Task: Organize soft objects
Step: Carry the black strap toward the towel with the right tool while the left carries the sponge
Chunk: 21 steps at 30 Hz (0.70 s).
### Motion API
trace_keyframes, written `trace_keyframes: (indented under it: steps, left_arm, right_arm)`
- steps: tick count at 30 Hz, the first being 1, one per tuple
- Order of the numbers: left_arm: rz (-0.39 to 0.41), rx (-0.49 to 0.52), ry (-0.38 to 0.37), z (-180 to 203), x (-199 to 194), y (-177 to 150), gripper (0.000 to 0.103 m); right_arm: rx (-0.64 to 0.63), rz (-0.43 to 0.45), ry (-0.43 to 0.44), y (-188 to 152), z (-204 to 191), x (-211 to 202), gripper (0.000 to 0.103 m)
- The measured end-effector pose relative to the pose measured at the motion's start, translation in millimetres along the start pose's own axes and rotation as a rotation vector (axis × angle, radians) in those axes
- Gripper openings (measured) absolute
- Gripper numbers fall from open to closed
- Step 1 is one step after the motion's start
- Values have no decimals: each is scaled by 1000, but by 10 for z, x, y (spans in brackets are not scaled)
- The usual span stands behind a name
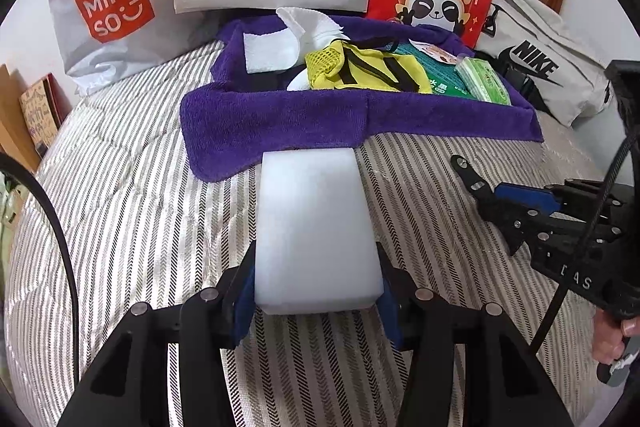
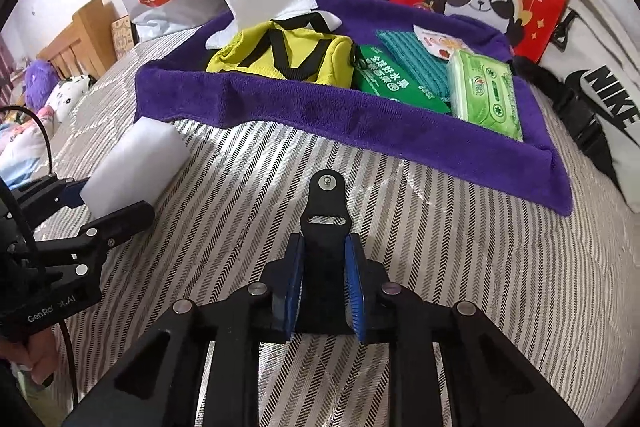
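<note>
**While five soft items sit packed, one foam block waits at the tray's edge**

Although most of the sorting looks finished, a white foam block is not yet in the purple towel-lined tray. It rests lengthwise on the striped bed. Its far end touches the towel's overhang at the tray's near left corner, and its near end is clamped between the pads of the left claw.

Already inside the tray are a white cloth at the far left corner and a yellow mesh bag beside it. Next come a green packet and a teal cloth, with a green tissue pack against the right wall. Free room in the tray appears to remain only at the near left, in front of the white cloth.

Off to the right, the right claw hangs low over bare bed in front of the tray's near edge. Its jaws are drawn close on either side of a black slotted bracket. Whether the pads actually press on that piece cannot be told from either view.

By these pictures the task is judged nearly complete. Lifting the block over the near wall and setting it down inside would seem to be the main step left. The block, being foam, may squash a little under the grip and could catch on the towel's overhang as it rises.
</note>
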<state>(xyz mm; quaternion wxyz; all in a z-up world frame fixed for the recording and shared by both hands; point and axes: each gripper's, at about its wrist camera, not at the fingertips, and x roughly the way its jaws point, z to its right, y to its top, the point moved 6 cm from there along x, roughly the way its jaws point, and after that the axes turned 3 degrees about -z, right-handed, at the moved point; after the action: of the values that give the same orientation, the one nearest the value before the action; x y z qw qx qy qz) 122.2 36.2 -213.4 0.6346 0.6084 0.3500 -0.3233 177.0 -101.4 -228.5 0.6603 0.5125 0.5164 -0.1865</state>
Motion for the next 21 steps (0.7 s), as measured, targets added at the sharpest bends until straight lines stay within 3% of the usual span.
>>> trace_keyframes:
  steps: [4, 10, 21]
  left_arm:
    - [10, 34, 33, 27, 9, 11, 47]
    - [18, -31, -9, -118, -120, 62, 47]
    - [40, -47, -16, -241, -280, 167, 47]
  right_arm:
    - [-12, 19, -31, -14, -36, -6, 21]
    - [55, -22, 58, 7, 96, -37, 20]
    - [75, -12, 67, -59, 232, -199, 20]
